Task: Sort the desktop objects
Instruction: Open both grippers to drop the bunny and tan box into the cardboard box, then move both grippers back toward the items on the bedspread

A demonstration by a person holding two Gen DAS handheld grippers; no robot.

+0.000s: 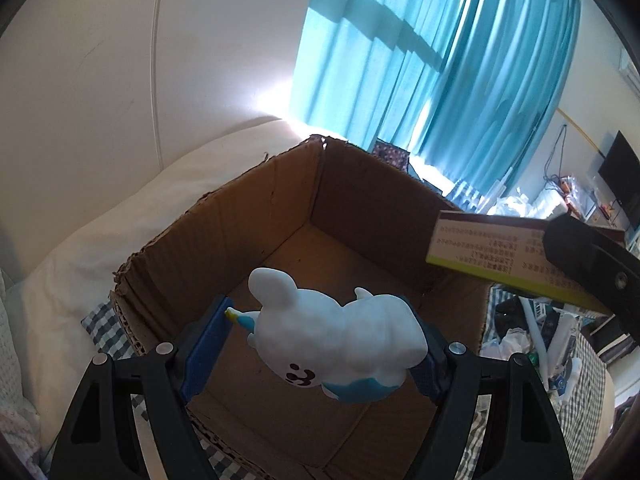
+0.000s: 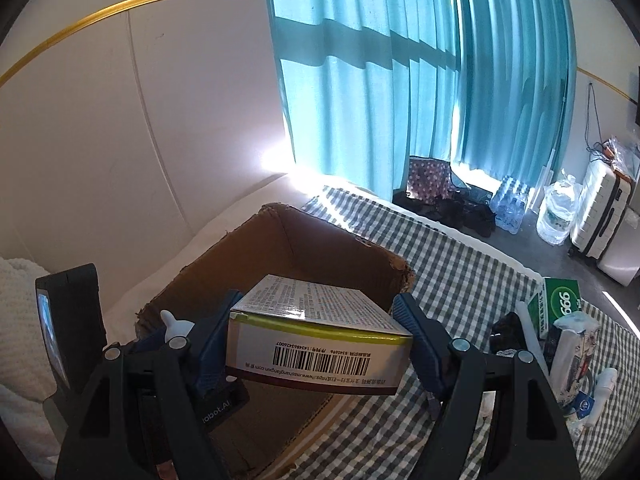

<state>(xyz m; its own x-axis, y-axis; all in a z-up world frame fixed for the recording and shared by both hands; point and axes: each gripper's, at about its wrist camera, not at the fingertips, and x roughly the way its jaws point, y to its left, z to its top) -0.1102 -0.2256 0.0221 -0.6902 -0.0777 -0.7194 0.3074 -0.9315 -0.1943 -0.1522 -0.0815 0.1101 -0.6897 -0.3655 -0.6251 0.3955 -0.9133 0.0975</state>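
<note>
In the left wrist view my left gripper (image 1: 316,320) is shut on a white toy figure (image 1: 336,332) with a printed face and blue parts. It hangs tilted over the open cardboard box (image 1: 224,216). The box floor under it looks bare. My right gripper (image 2: 320,312) is shut on a carton (image 2: 320,340) with a yellow edge and a barcode, its blue pads (image 2: 216,340) pressing on both ends. The carton hovers over the near right part of the cardboard box (image 2: 280,240). The same carton (image 1: 488,244) shows at the right of the left wrist view, with a black finger (image 1: 580,256) across it.
The box stands on a grey checked cloth (image 2: 460,272) beside white bedding (image 1: 100,240). To the right lies a heap of small things, among them a green packet (image 2: 560,304) and a tissue pack (image 2: 572,344). Teal curtains (image 2: 400,80), water bottles (image 2: 508,204) and a white suitcase (image 2: 600,208) are beyond.
</note>
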